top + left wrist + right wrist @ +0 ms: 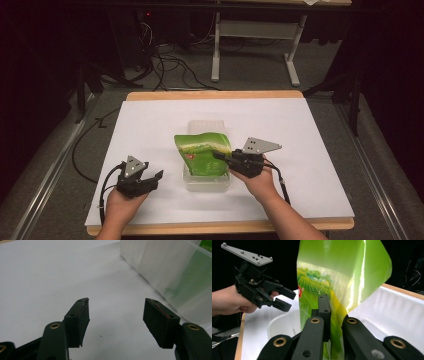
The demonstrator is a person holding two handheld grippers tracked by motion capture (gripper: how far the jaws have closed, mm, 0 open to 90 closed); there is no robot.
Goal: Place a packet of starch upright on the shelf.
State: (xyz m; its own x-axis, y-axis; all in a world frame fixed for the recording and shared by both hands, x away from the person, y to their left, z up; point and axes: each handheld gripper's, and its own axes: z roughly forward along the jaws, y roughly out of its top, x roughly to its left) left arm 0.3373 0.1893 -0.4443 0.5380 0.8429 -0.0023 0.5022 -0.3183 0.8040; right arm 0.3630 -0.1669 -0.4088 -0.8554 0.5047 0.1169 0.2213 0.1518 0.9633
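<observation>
progress: bag [204, 154] gripped, upright in the tub [207, 183] mid-table, not yet lying flat or let go; whether going in or out, can't tell | right gripper [223, 157]: jaws clamped on bag's edge | left gripper [151, 176]: jaws wide, empty, on the sheet [150, 125] just left of tub

1 green bag [204, 152], 1 clear plastic bin [207, 181], 2 grippers: left gripper [150, 176], right gripper [222, 156].

Dark room, grey carpet [250, 70], tangled cables [170, 62], white-legged table [255, 30] behind.
</observation>
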